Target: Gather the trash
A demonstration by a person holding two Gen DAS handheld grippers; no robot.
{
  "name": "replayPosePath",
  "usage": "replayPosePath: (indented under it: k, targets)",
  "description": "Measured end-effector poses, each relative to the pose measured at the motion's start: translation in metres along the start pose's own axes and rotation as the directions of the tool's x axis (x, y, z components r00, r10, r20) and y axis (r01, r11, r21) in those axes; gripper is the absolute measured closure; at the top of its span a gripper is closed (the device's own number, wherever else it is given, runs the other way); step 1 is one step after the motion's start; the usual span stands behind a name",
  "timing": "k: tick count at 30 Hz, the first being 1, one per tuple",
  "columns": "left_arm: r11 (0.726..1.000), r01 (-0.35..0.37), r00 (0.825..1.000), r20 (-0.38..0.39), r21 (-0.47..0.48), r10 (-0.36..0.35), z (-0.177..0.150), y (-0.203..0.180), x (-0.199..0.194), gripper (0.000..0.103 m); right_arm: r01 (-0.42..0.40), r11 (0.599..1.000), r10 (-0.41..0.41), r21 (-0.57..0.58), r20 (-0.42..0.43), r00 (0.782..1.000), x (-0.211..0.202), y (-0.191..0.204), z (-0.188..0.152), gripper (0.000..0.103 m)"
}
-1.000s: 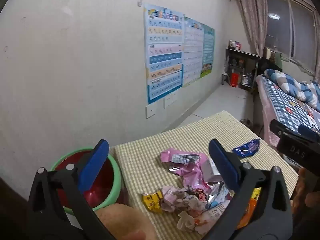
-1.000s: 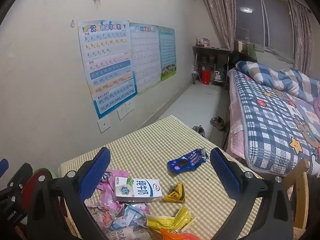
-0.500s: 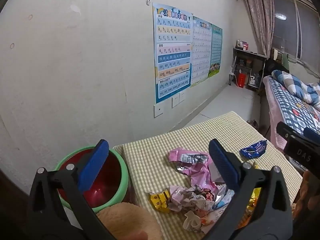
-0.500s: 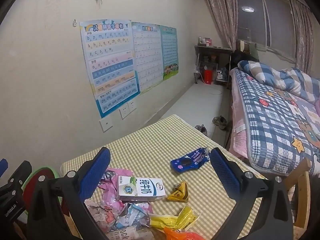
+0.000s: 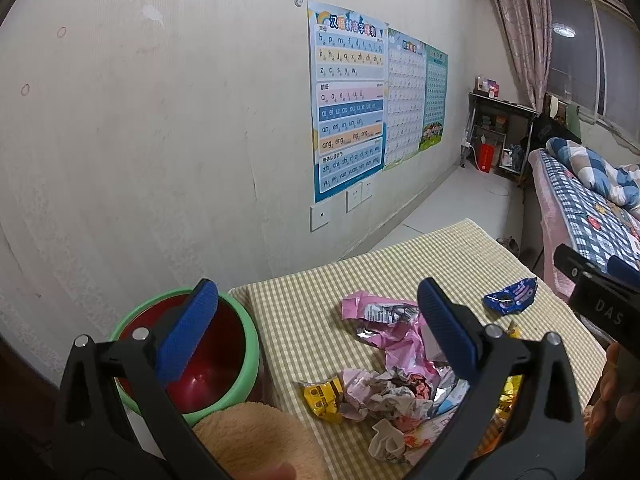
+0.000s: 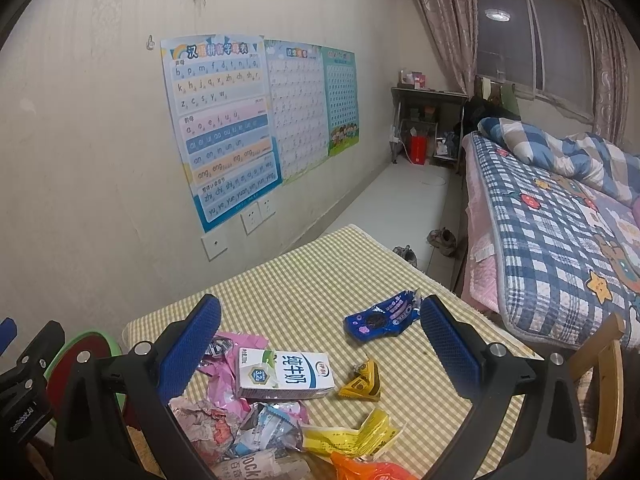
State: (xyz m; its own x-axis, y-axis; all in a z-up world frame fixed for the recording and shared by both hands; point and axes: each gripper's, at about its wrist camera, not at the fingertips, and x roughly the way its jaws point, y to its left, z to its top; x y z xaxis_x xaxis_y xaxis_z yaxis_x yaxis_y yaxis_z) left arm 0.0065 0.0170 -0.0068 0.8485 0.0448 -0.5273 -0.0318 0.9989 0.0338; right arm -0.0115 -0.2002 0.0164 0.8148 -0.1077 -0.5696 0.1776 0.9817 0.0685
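Observation:
Trash lies on a checked tablecloth (image 5: 384, 272) (image 6: 304, 280): a pink wrapper (image 5: 380, 312), a small yellow packet (image 5: 322, 398), crumpled paper (image 5: 384, 396), a white milk carton (image 6: 284, 374), a blue cookie wrapper (image 6: 380, 318) (image 5: 510, 300) and yellow wrappers (image 6: 352, 436). A red bin with a green rim (image 5: 236, 364) (image 6: 92, 340) stands left of the table. My left gripper (image 5: 320, 328) hovers open above the bin's edge and the pile. My right gripper (image 6: 320, 340) hovers open over the carton. Neither holds anything.
A wall with alphabet posters (image 6: 220, 120) runs along the left. A bed with a checked quilt (image 6: 560, 220) stands to the right, and a wooden chair (image 6: 600, 364) beside the table. Shoes (image 6: 442, 240) lie on the floor beyond it.
Both views have shifted slightly: the bin and trash sit further right in the left wrist view and the table a little higher in the right one. Both grippers stay open and empty.

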Motion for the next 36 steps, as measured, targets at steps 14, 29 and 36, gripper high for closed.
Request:
replayPosePath:
  k: [14,29,36]
  targets:
    - [1.000,-0.003,1.000,-0.014,0.001,0.003,-0.0017,0.0005,0.0009,0.005,-0.003,1.000,0.003,0.001,-0.003,1.000,0.0007,0.0005,-0.0012,0.007]
    - [1.000,-0.009,1.000,-0.024,0.010,0.009,-0.0027,-0.0021,0.0012,0.005,-0.003,1.000,0.003,0.000,-0.004,1.000,0.0015,0.0017,-0.0021,0.007]
    - [1.000,-0.007,1.000,-0.027,0.009,0.008,-0.0033,-0.0019,0.0014,0.005,-0.004,1.000,0.004,0.000,-0.006,1.000,0.0031,0.0044,-0.0046,0.007]
